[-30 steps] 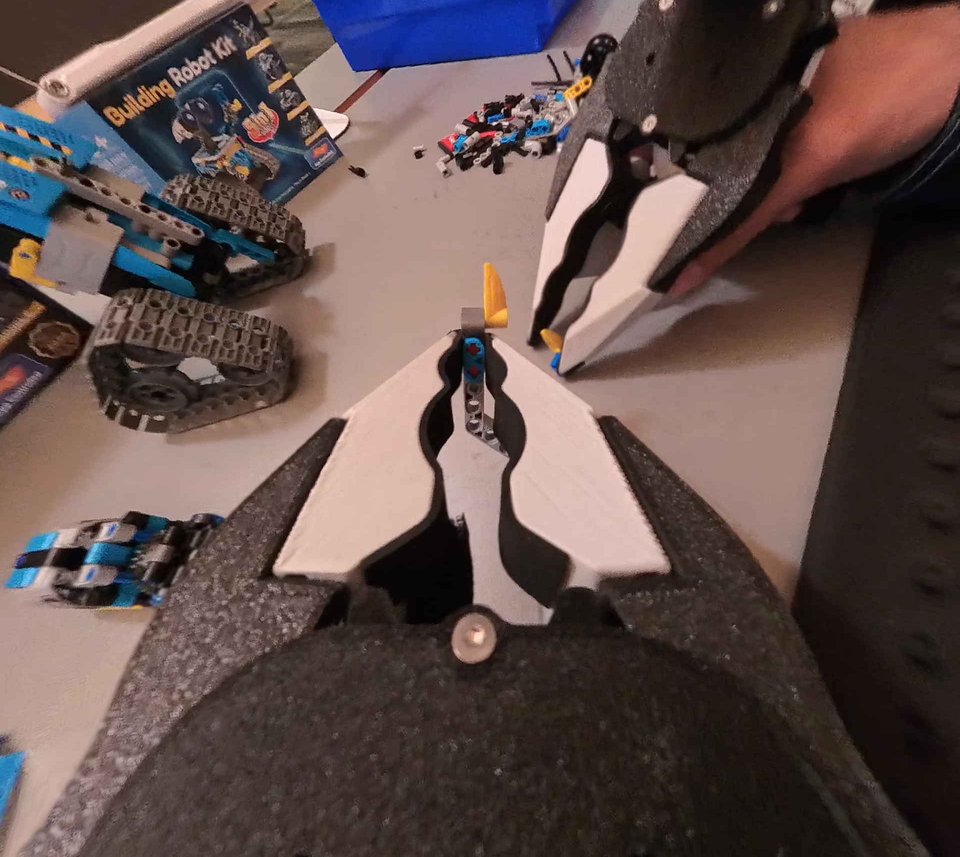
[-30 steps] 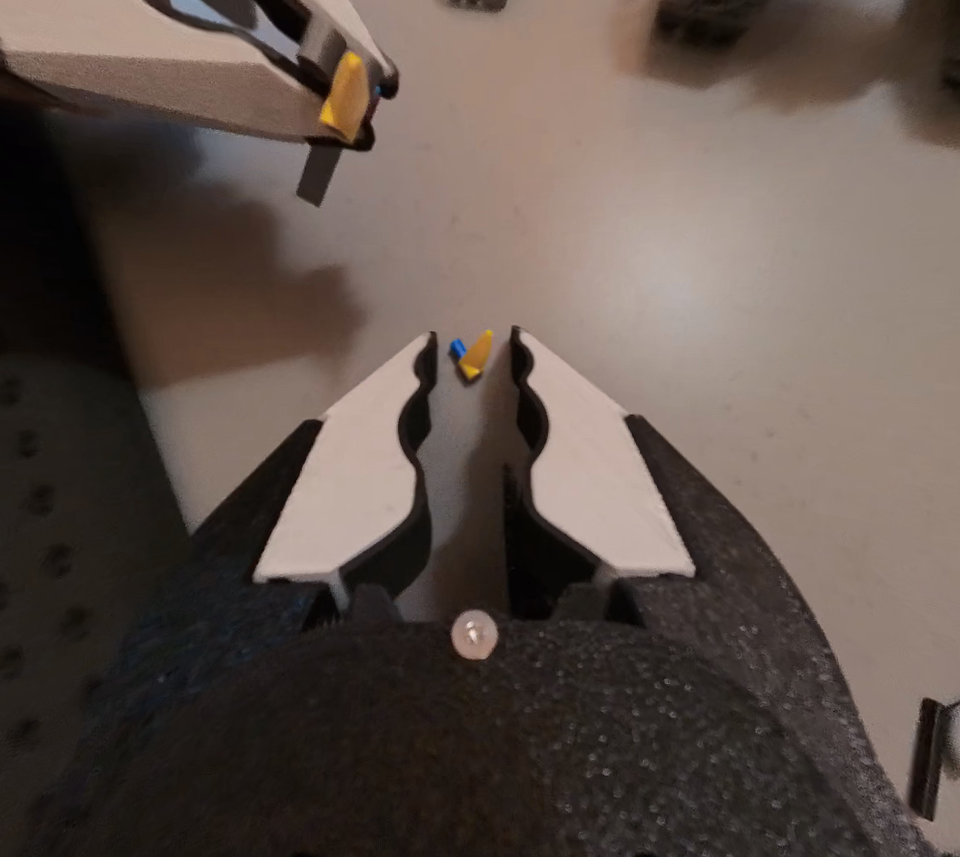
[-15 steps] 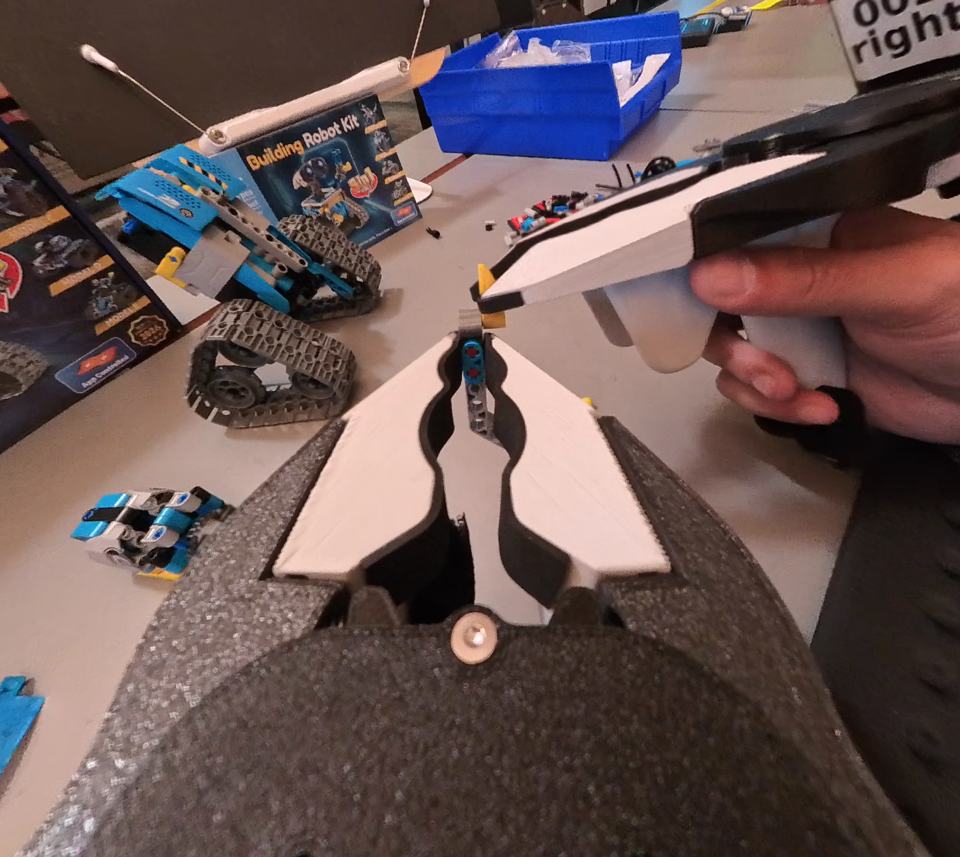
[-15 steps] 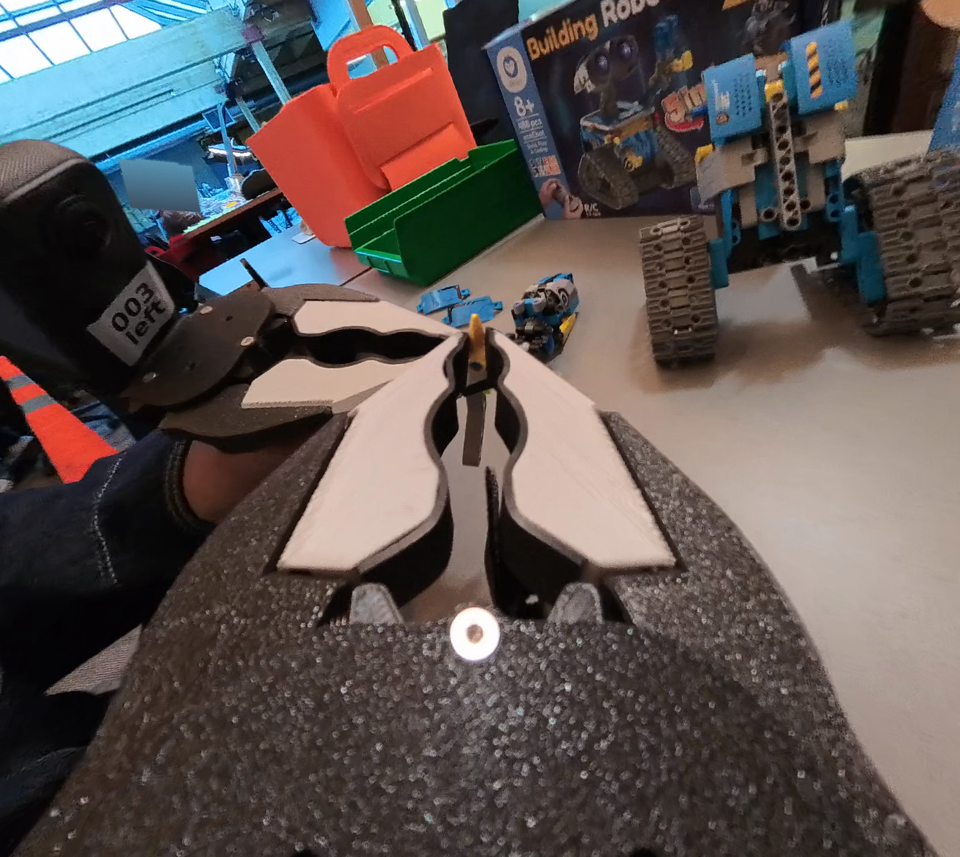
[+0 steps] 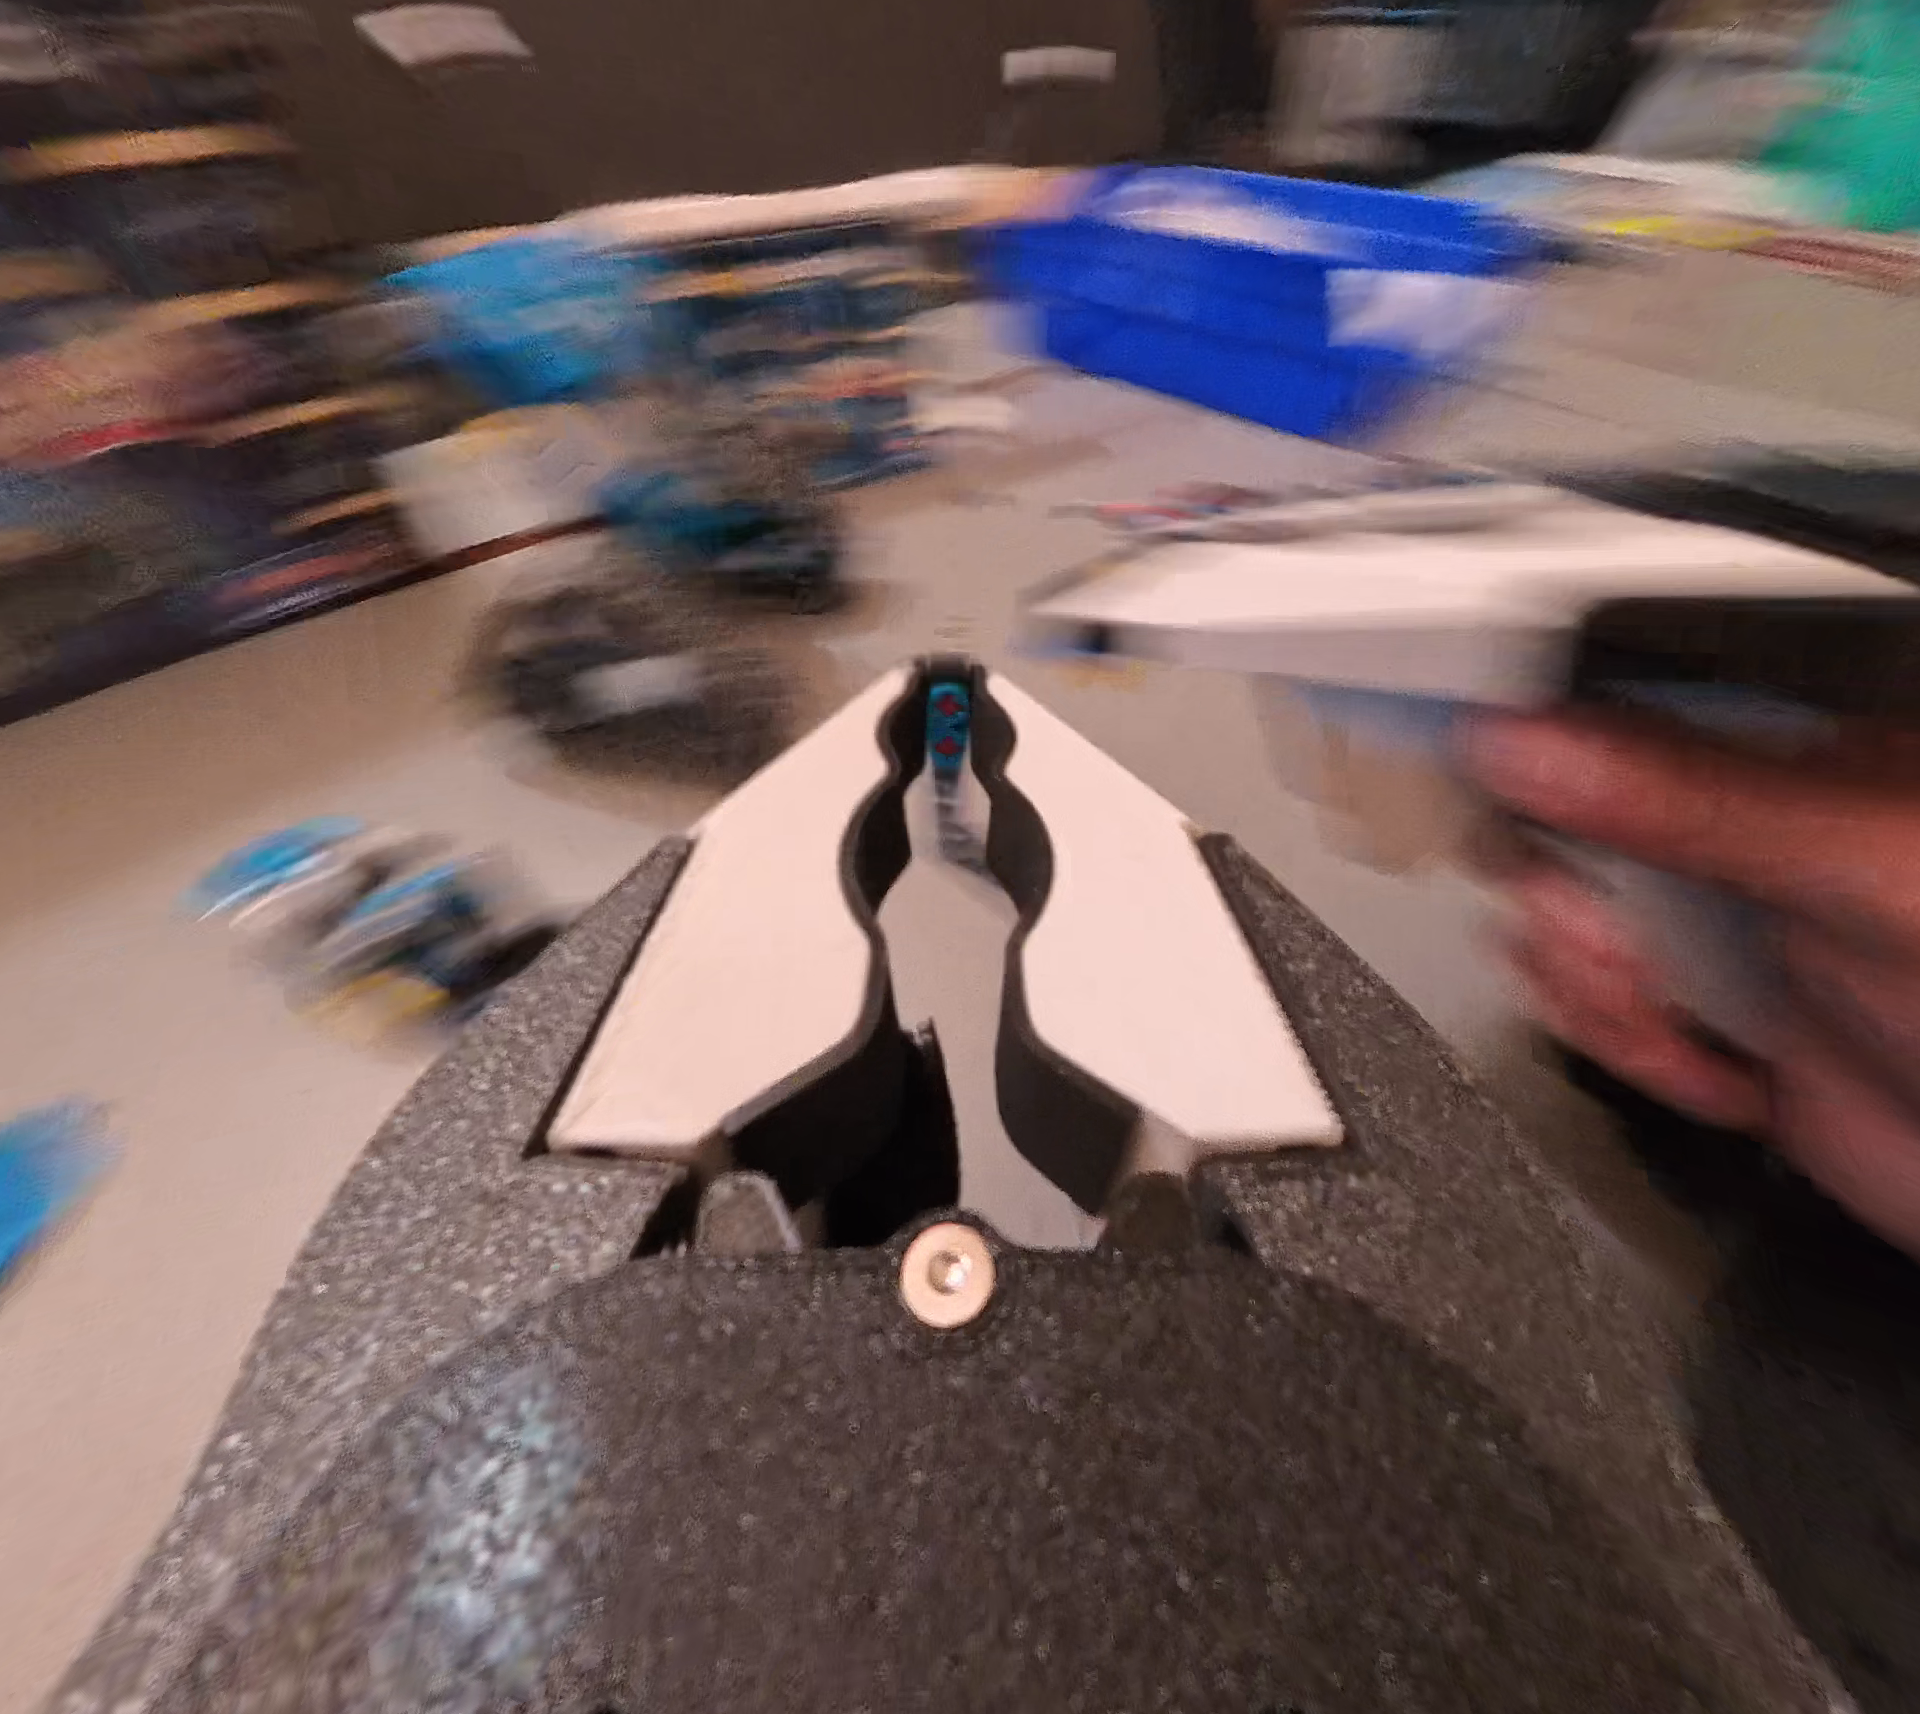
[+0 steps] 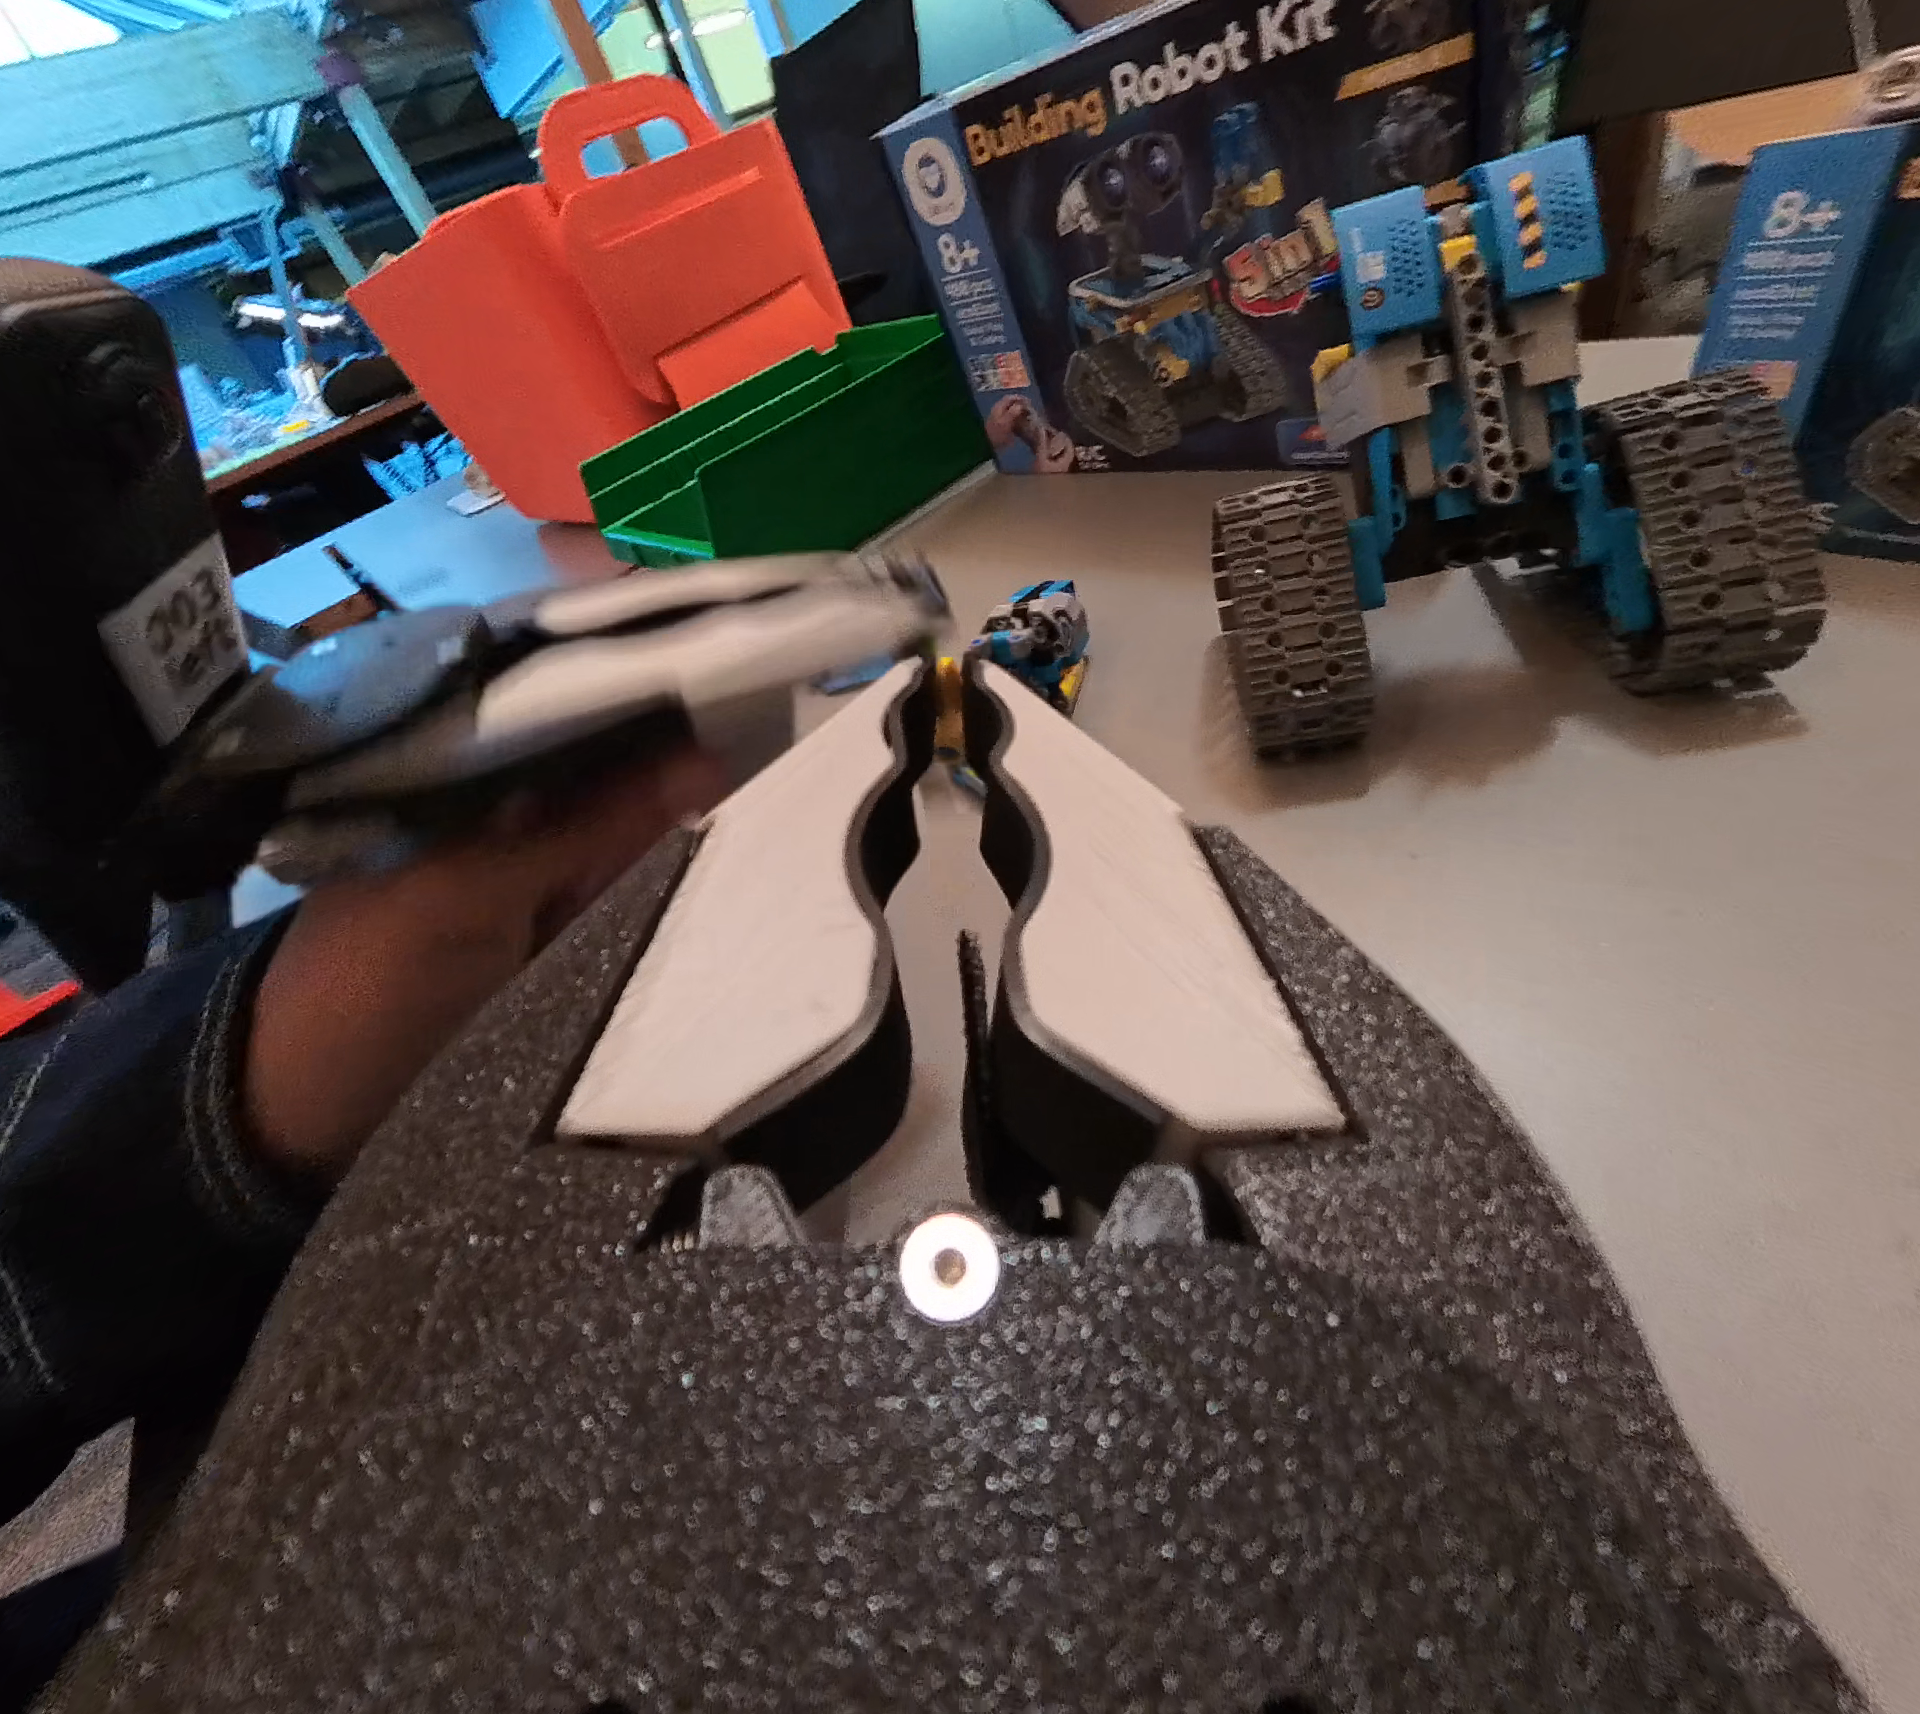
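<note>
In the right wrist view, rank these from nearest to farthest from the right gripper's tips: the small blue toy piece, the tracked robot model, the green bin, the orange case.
1. Small blue toy piece, on the table just past the right gripper.
2. Tracked robot model, ahead to the right.
3. Green bin, farther back on the left.
4. Orange case, behind the green bin.
</note>
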The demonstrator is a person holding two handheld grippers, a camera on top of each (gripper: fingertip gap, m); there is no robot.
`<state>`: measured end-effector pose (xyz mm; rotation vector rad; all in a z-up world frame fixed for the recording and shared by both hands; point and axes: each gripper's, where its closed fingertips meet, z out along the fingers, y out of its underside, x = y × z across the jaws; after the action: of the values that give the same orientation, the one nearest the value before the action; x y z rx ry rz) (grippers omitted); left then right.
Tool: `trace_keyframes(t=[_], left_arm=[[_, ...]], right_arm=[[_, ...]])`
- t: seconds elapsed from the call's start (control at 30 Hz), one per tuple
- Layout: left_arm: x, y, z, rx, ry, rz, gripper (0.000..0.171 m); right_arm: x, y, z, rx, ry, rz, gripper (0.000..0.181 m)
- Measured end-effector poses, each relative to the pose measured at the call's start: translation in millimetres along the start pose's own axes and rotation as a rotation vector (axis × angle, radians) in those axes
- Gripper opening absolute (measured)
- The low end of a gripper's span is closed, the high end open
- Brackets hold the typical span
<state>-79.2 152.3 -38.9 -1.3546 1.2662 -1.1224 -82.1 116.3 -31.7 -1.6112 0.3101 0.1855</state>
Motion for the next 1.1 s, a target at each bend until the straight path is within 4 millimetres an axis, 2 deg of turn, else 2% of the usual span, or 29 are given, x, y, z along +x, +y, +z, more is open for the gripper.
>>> trace_keyframes(t=[0.03, 0.07, 0.1, 0.13, 0.2, 0.27, 0.33, 0.4, 0.43, 0.47, 0.5, 0.57, 0.63, 0.67, 0.77, 0.8, 0.83, 0.87, 0.93, 1.0, 1.03, 1.1], left_arm=[[-46.0, -6.1, -7.8, 0.051, -0.110, -0.131, 0.005], [-83.6, -4.4, -15.9, 0.073, -0.139, -0.301, 0.004], [-98.3, -3.8, -22.1, 0.100, -0.116, -0.366, 0.005], [-91.8, -6.0, -24.8, 0.115, -0.079, -0.340, 0.005], [-56.6, -8.3, -17.4, 0.104, 0.022, -0.253, 0.006], [-26.9, -8.4, -8.9, 0.086, 0.181, -0.283, 0.006], [-19.9, 2.2, -3.4, 0.027, 0.220, -0.308, 0.006], [-8.6, 3.4, -2.4, 0.020, 0.310, -0.381, 0.006], [-4.5, 6.4, -0.7, 0.002, 0.331, -0.393, 0.006], [-0.1, 9.5, 0.8, -0.018, 0.343, -0.379, 0.006], [4.9, 11.9, 1.7, -0.036, 0.352, -0.351, 0.006], [14.6, 10.1, 1.3, -0.032, 0.369, -0.280, 0.006], [28.1, 6.7, -1.3, -0.021, 0.428, -0.245, 0.006], [34.4, 6.5, -2.3, -0.023, 0.461, -0.243, 0.006], [49.2, 5.0, -5.8, -0.028, 0.551, -0.265, 0.006], [50.7, 4.0, -6.6, -0.023, 0.563, -0.269, 0.006], [51.3, 2.6, -7.5, -0.017, 0.570, -0.272, 0.006], [50.9, 1.0, -8.3, -0.007, 0.570, -0.270, 0.006], [50.9, -0.8, -9.5, 0.006, 0.567, -0.252, 0.006], [52.8, -2.4, -10.9, 0.020, 0.565, -0.218, 0.006], [54.2, -4.0, -11.8, 0.032, 0.567, -0.198, 0.006], [58.3, -9.7, -16.0, 0.067, 0.602, -0.202, 0.006]], right_arm=[[3.4, 1.6, -6.0, 0.012, 0.026, 0.001, 0.002], [5.8, 1.4, -11.6, 0.021, 0.026, 0.015, 0.003], [6.9, 2.5, -13.7, 0.018, 0.000, 0.045, 0.003], [9.4, 4.8, -13.0, 0.008, -0.028, 0.084, 0.003], [15.1, 7.5, -9.1, -0.039, -0.097, 0.136, 0.003], [33.4, 12.7, -9.9, -0.103, -0.095, 0.166, 0.003], [53.6, 12.6, -17.6, -0.148, -0.097, 0.205, 0.003], [71.4, 29.9, -24.8, -0.283, -0.111, 0.228, 0.004], [72.0, 17.4, -29.9, -0.215, -0.185, 0.352, 0.004], [69.8, -1.2, -36.5, -0.128, -0.316, 0.557, 0.003], [72.1, -7.8, -41.1, -0.107, -0.412, 0.731, 0.003], [76.0, -4.5, -46.0, -0.113, -0.499, 0.853, 0.003], [83.8, 2.0, -43.6, -0.131, -0.404, 0.779, 0.002], [85.3, 15.0, -40.1, -0.217, -0.316, 0.632, 0.003], [112.7, 67.0, -40.5, -0.559, 0.040, -0.049, 0.004], [120.1, 80.5, -43.9, -0.662, 0.110, -0.236, 0.004], [120.2, 89.0, -44.0, -0.714, 0.135, -0.344, 0.004], [115.7, 93.4, -41.1, -0.718, 0.131, -0.377, 0.004], [108.2, 99.8, -36.5, -0.720, 0.105, -0.324, 0.005], [110.3, 100.6, -35.9, -0.727, 0.110, -0.291, 0.021], [108.4, 95.0, -34.6, -0.695, 0.100, -0.272, 0.026], [86.4, 71.4, -28.2, -0.545, -0.021, -0.181, 0.026]])
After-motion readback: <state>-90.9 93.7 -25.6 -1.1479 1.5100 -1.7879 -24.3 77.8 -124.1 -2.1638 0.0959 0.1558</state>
